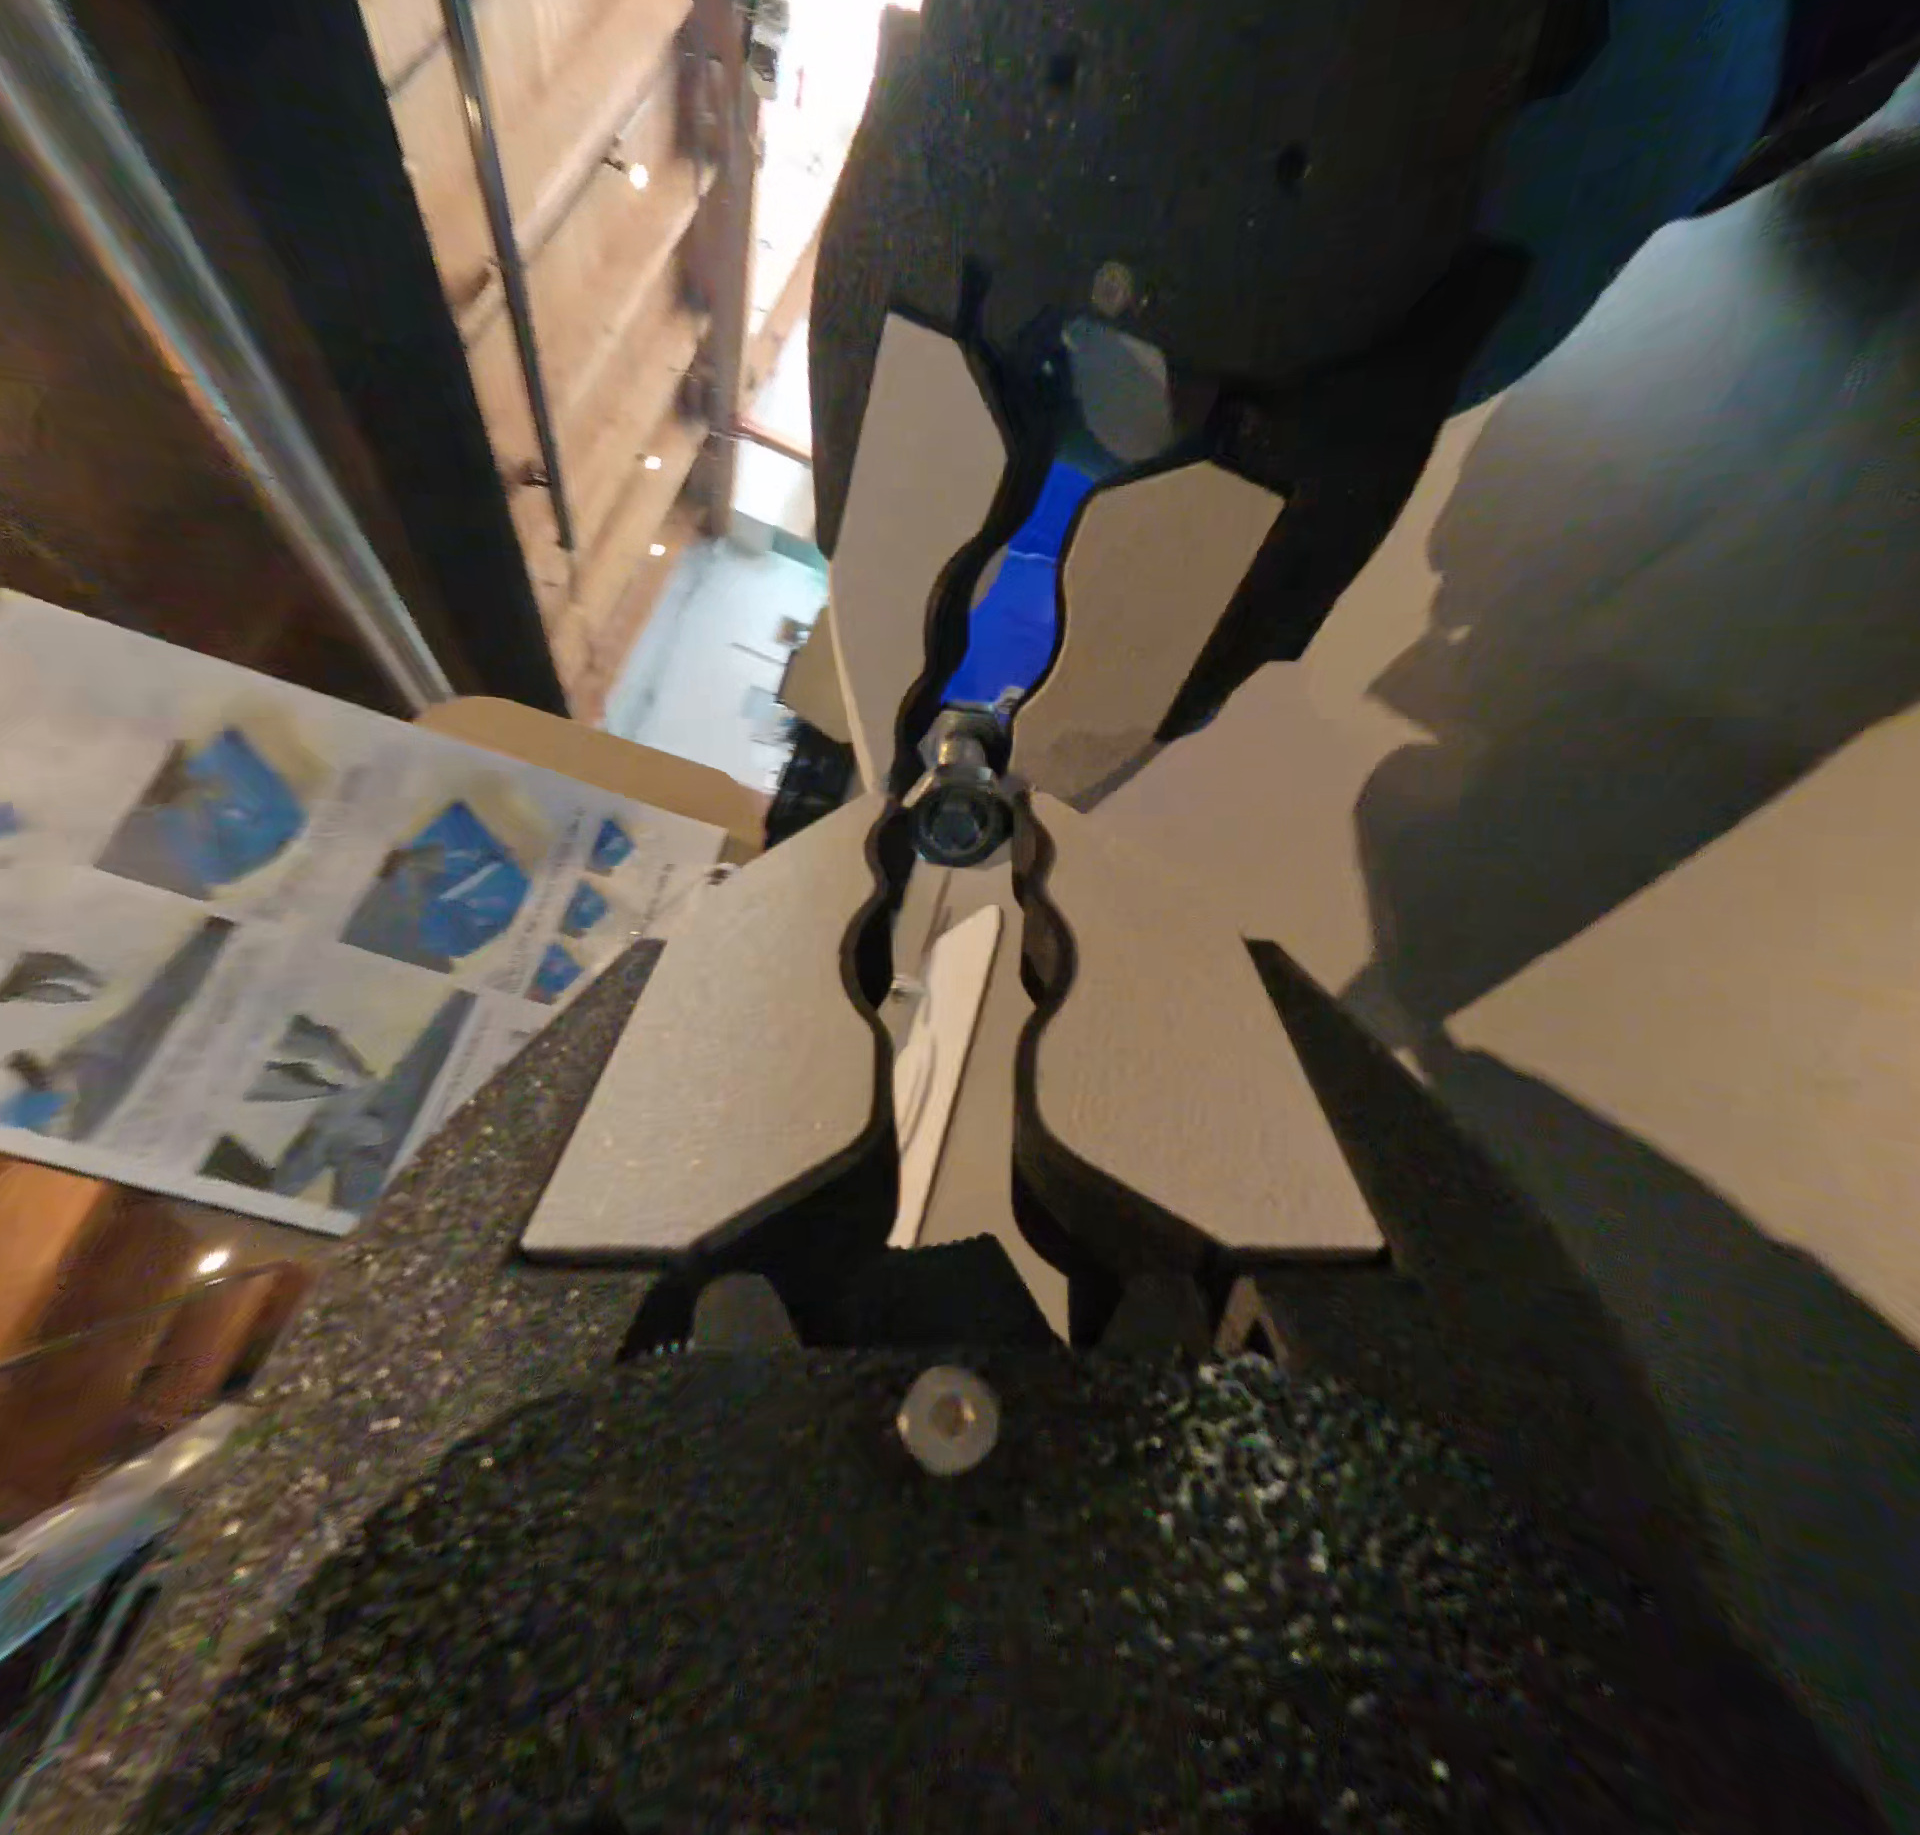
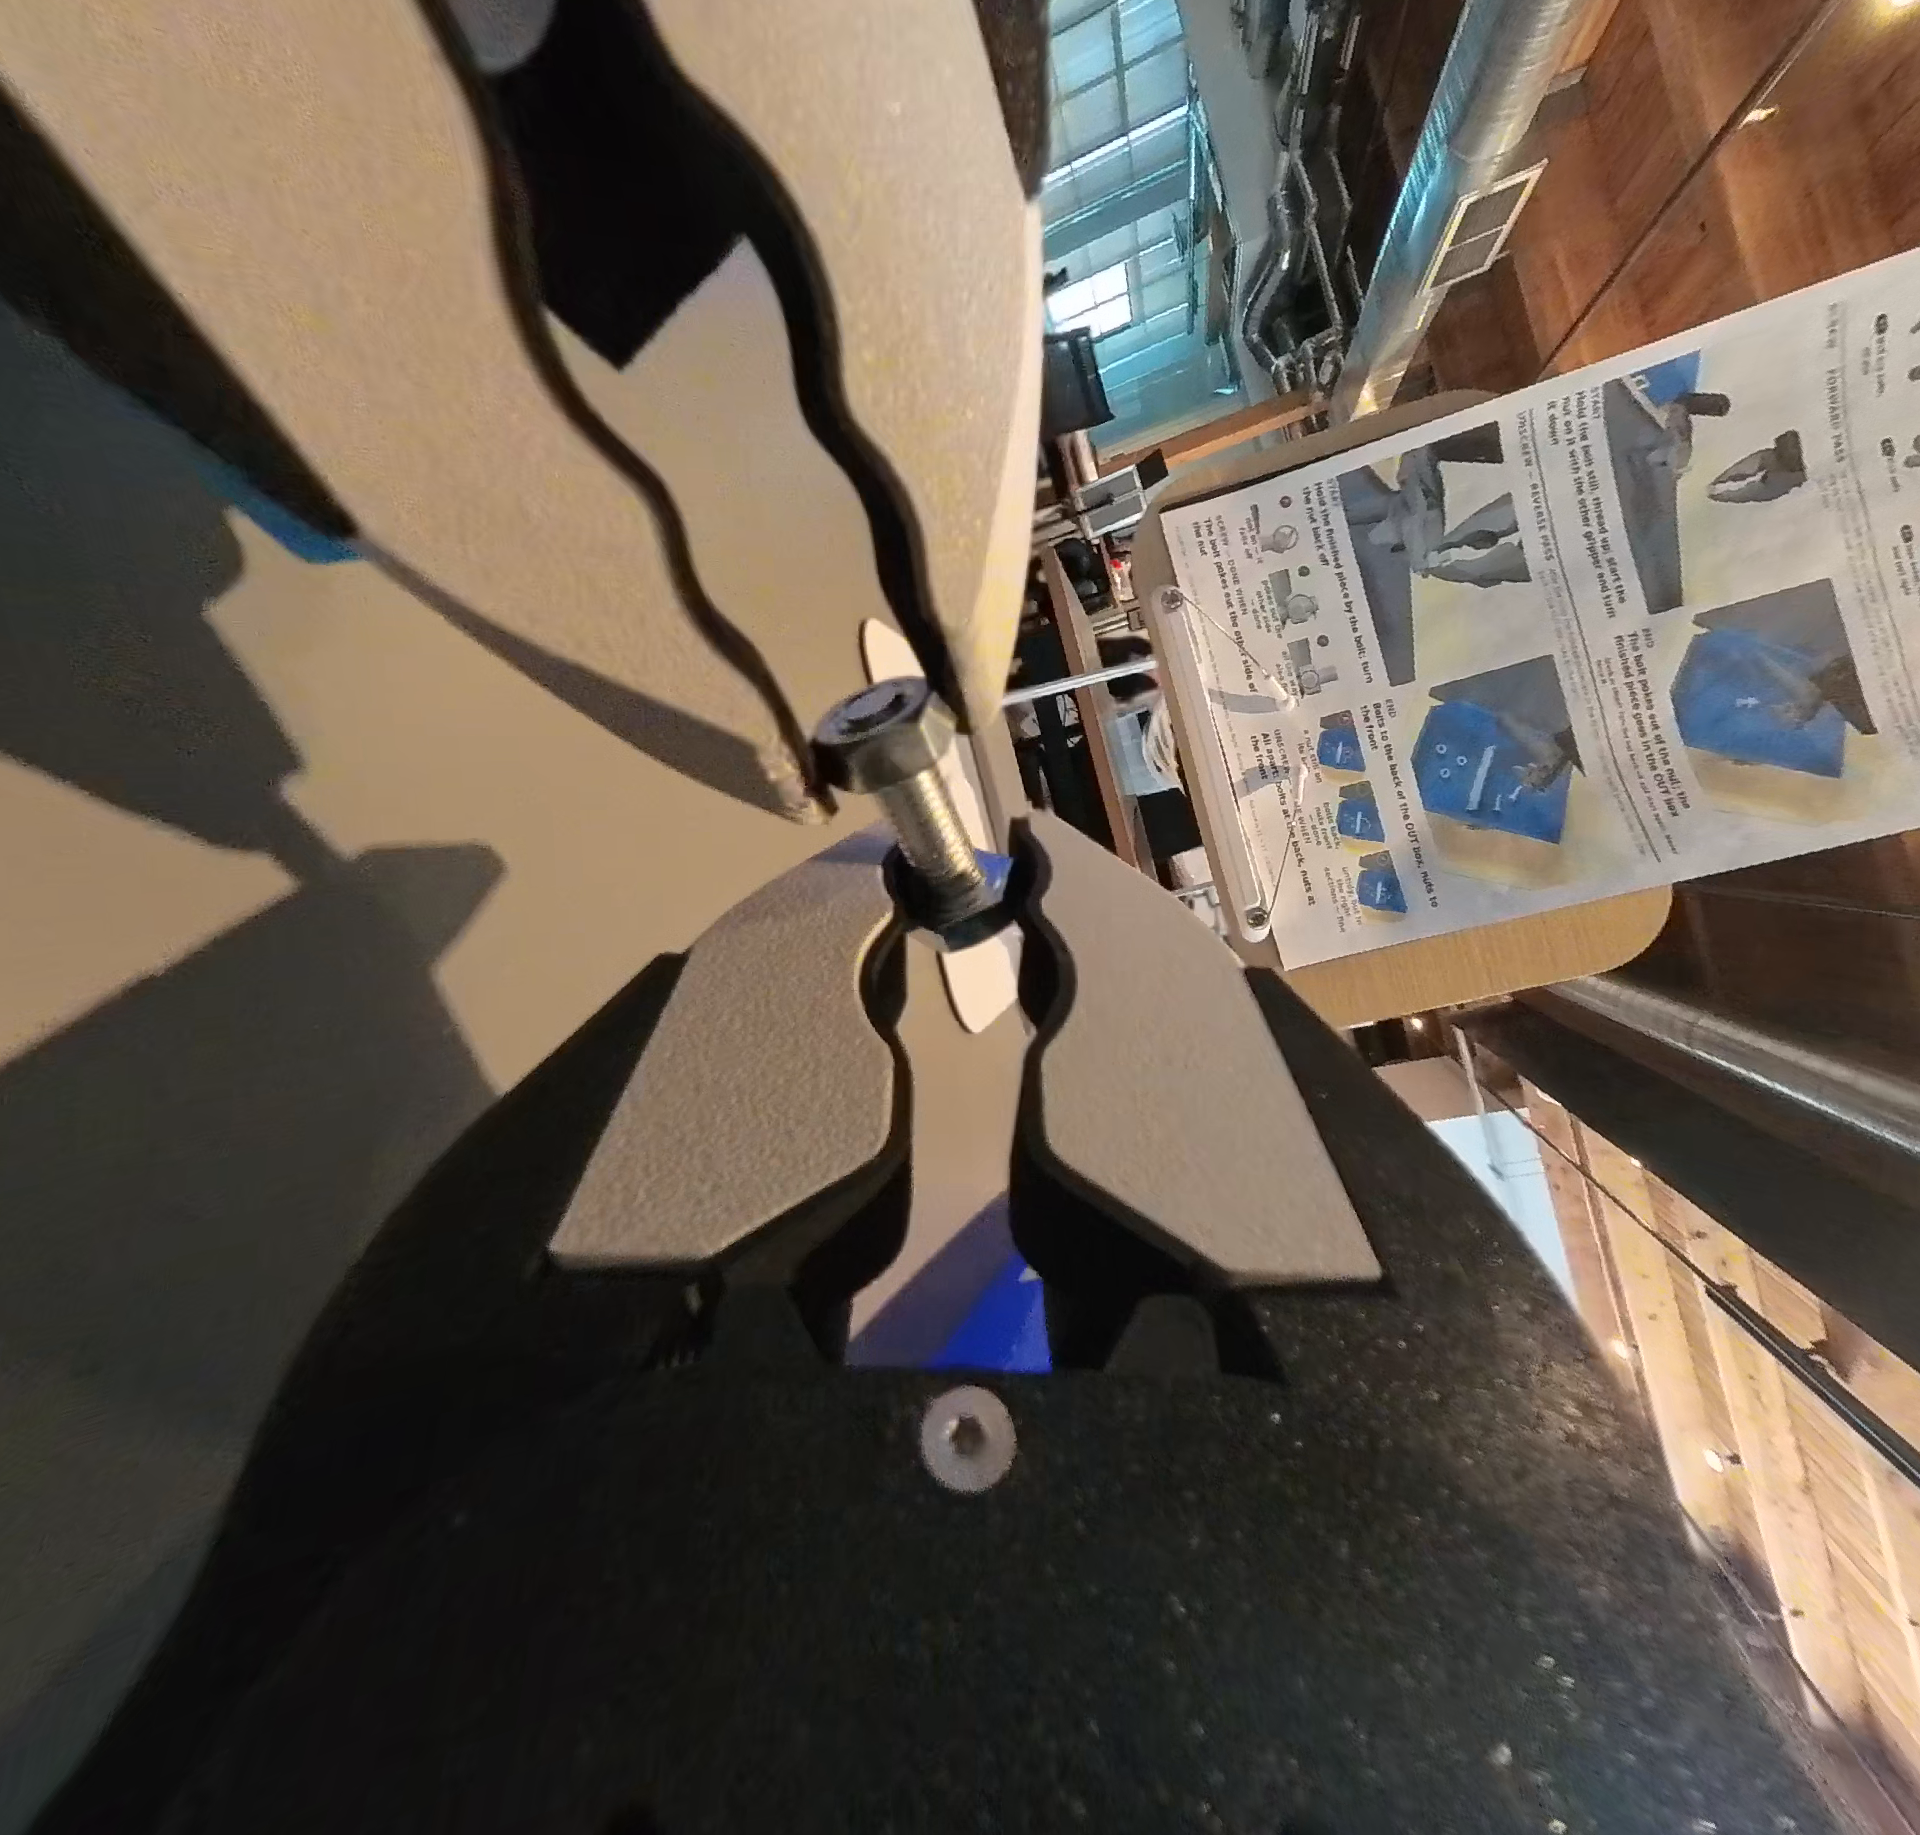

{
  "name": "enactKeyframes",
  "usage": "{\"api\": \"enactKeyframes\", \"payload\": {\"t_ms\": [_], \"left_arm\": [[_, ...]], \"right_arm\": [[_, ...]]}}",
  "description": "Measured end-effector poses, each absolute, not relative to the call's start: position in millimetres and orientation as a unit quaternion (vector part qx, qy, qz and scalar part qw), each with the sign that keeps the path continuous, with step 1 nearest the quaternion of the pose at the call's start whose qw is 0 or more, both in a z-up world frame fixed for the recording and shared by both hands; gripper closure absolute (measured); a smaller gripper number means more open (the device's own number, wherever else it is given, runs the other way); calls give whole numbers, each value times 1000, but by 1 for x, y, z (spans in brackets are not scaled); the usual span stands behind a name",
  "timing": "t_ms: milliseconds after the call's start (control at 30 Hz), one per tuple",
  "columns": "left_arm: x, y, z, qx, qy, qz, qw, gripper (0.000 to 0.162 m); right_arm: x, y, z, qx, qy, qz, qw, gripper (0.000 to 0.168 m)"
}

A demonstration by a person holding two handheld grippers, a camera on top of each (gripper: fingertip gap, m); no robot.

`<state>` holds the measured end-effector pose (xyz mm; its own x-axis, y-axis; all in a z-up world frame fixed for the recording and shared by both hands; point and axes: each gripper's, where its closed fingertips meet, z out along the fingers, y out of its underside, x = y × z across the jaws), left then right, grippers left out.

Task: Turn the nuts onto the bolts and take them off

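Note:
A silver bolt (image 2: 928,827) with a black socket head hangs in the air between my two grippers, which face each other tip to tip. My left gripper (image 1: 952,829) is shut on the bolt head (image 1: 951,835), which I see end-on. In the right wrist view the left gripper (image 2: 883,759) comes in from the upper left. My right gripper (image 2: 954,902) is shut on the dark nut (image 2: 940,897), which sits on the far end of the thread. In the left wrist view the right gripper (image 1: 966,741) comes in from above. Bare thread shows between head and nut.
The beige table (image 1: 1621,559) lies under both grippers, with hard shadows on it. A printed instruction sheet (image 2: 1558,642) on a wooden board stands nearby; it also shows in the left wrist view (image 1: 260,902). A blue patch (image 2: 956,1333) and a white oval tag (image 1: 951,1037) lie below.

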<state>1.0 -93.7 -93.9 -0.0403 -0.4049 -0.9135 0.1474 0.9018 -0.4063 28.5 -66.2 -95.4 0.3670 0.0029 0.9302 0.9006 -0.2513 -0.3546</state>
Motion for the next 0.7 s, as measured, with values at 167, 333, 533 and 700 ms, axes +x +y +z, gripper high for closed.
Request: {"api": "enactKeyframes", "payload": {"t_ms": [167, 333, 533, 700], "left_arm": [[-3, -96, -81, -136, 672, -302, 663, 130], [-3, -96, -82, -179, 673, -368, 617, 131], [2, -94, -95, -210, 692, -369, 583, 134], [3, -97, -95, -210, 693, -366, 584, 141]], "right_arm": [[27, -67, -93, -654, -341, -434, 517, 152], [26, -66, -93, -654, -343, -435, 515, 152], [26, -66, -94, -655, -343, -435, 514, 152], [26, -66, -96, -656, -347, -436, 509, 152]]}}
